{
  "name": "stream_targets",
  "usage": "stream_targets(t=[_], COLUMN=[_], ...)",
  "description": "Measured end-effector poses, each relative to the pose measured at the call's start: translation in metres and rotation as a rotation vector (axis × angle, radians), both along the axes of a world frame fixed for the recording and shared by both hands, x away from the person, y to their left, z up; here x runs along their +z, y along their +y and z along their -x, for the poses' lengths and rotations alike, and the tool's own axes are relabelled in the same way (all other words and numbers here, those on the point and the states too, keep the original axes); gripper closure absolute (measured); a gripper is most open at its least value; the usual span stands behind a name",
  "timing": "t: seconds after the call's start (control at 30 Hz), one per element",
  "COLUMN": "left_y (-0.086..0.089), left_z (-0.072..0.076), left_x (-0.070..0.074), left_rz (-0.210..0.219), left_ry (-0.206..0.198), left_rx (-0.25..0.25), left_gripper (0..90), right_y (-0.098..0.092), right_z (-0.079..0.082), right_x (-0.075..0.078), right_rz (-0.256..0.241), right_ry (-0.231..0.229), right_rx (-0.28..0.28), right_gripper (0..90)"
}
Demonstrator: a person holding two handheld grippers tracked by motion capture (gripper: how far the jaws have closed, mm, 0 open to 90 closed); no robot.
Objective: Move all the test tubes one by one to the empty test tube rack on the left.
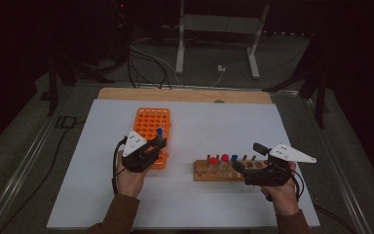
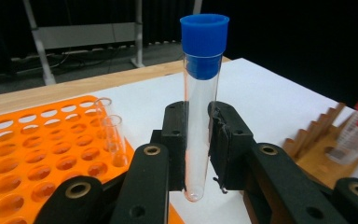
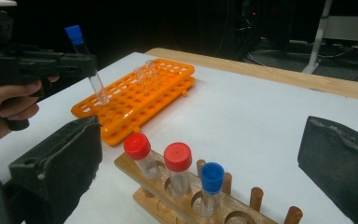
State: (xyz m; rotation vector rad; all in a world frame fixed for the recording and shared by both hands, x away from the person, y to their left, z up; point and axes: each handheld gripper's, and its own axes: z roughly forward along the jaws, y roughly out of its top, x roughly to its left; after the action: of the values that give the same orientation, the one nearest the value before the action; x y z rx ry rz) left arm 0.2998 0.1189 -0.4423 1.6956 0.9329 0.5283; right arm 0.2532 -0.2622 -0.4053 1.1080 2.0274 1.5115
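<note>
orange rack (image 1: 152,131) is partly hidden by the left gripper (image 2: 198,140), which clamps a blue-capped tube (image 2: 199,102) upright just above the rack's near right edge. printed marks on a red-capped tube (image 2: 354,137) are too blurred to read. right gripper (image 3: 200,154) hangs released over the wooden stand (image 3: 186,200), with bare white table (image 3: 242,112) between the racks.

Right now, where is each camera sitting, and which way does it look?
High view: above the table, looking down; both forearms, left claw, right claw.
Left gripper view: on the left claw, facing its blue-capped tube.
Right gripper view: on the open right claw, facing the wooden rack.
All share the orange rack.
</note>
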Motion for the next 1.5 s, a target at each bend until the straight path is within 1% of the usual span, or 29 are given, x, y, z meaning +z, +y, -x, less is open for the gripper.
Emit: stream_targets(t=[0.1,0.23,0.4,0.53,0.73,0.77,0.87,1.03,1.17,1.23,1.33,1.43,1.5], left_y=[-0.001,0.000,0.001,-0.002,-0.009,-0.009,-0.010,-0.012,-0.012,-0.013,-0.014,-0.016,-0.015], left_z=[-0.006,-0.014,-0.023,-0.031,-0.040,-0.041,-0.043,-0.045,-0.047,-0.048,-0.048,-0.048,-0.048], left_x=[-0.003,-0.007,-0.012,-0.018,-0.026,-0.027,-0.029,-0.029,-0.031,-0.032,-0.036,-0.040,-0.043], left_rz=[-0.010,0.008,-0.009,-0.017,-0.077,-0.085,-0.081,-0.088,-0.094,-0.086,-0.096,-0.134,-0.140], left_ry=[0.007,0.026,0.036,0.048,0.040,0.041,0.032,0.026,0.014,0.022,0.030,0.065,0.091], left_rx=[0.026,0.060,0.122,0.148,0.182,0.186,0.190,0.192,0.195,0.189,0.179,0.181,0.182], left_gripper=[77.2,77.2,77.2,77.2,77.2,77.2,77.1,77.1,77.1,77.0,77.1,77.1,77.3], right_y=[0.000,-0.003,-0.008,-0.009,-0.010,-0.011,-0.011,-0.010,-0.010,-0.009,-0.009,-0.009,-0.009], right_z=[0.000,0.000,0.000,-0.001,0.000,0.000,-0.001,-0.001,-0.001,-0.001,-0.001,0.000,0.000], right_x=[0.000,0.000,0.001,0.000,0.000,0.000,0.000,-0.002,-0.002,-0.003,-0.003,-0.003,-0.003], right_rz=[-0.001,-0.011,-0.021,-0.023,-0.029,-0.029,-0.029,-0.028,-0.028,-0.030,-0.026,-0.025,-0.027], right_ry=[0.001,0.004,0.004,0.003,0.001,0.001,0.002,0.005,0.004,0.007,0.008,0.006,0.006], right_rx=[-0.002,-0.012,-0.019,-0.018,-0.023,-0.024,-0.023,-0.020,-0.018,-0.017,-0.015,-0.013,-0.014], right_gripper=[0.0,0.0,0.0,0.0,0.0,0.0,0.0,0.0,0.0,0.0,0.0,0.0,0.0])
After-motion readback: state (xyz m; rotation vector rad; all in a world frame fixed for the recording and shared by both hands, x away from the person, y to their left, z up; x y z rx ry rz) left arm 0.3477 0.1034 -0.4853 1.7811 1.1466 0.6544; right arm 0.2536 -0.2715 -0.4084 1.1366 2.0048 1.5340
